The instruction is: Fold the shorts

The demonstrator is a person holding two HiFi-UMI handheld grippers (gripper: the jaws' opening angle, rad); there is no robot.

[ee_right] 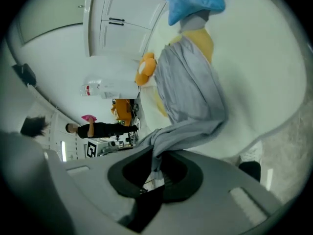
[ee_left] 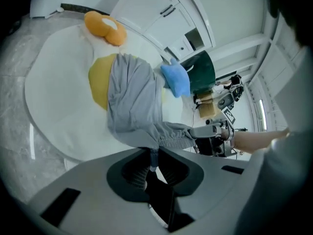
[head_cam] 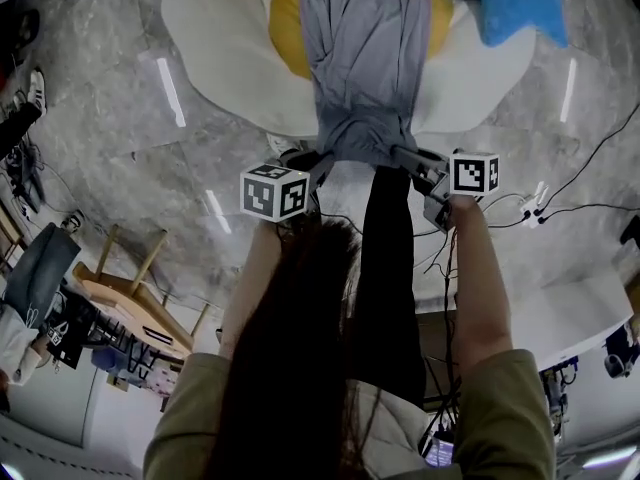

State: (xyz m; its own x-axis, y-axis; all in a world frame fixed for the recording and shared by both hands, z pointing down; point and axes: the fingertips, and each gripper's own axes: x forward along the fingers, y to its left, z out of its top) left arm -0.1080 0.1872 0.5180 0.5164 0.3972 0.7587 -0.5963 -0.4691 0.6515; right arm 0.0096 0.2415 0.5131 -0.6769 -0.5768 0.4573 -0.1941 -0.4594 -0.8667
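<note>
The grey shorts (head_cam: 362,58) lie stretched over a white flower-shaped cushion (head_cam: 215,38) with a yellow centre (head_cam: 285,23). Their gathered waistband (head_cam: 368,140) hangs between my two grippers at the cushion's near edge. My left gripper (head_cam: 312,163) is shut on the waistband's left end, and the cloth (ee_left: 152,156) runs into its jaws. My right gripper (head_cam: 418,165) is shut on the right end, with grey fabric (ee_right: 157,155) pinched between its jaws. The legs of the shorts (ee_left: 132,99) reach away across the cushion.
A blue cloth (head_cam: 520,3) lies at the cushion's far right. An orange soft toy (ee_left: 103,27) sits at its far edge. Marble floor (head_cam: 120,118) surrounds the cushion. Cables (head_cam: 560,203) trail on the right, a wooden chair (head_cam: 130,288) stands at the left. A person (ee_right: 95,129) stands far off.
</note>
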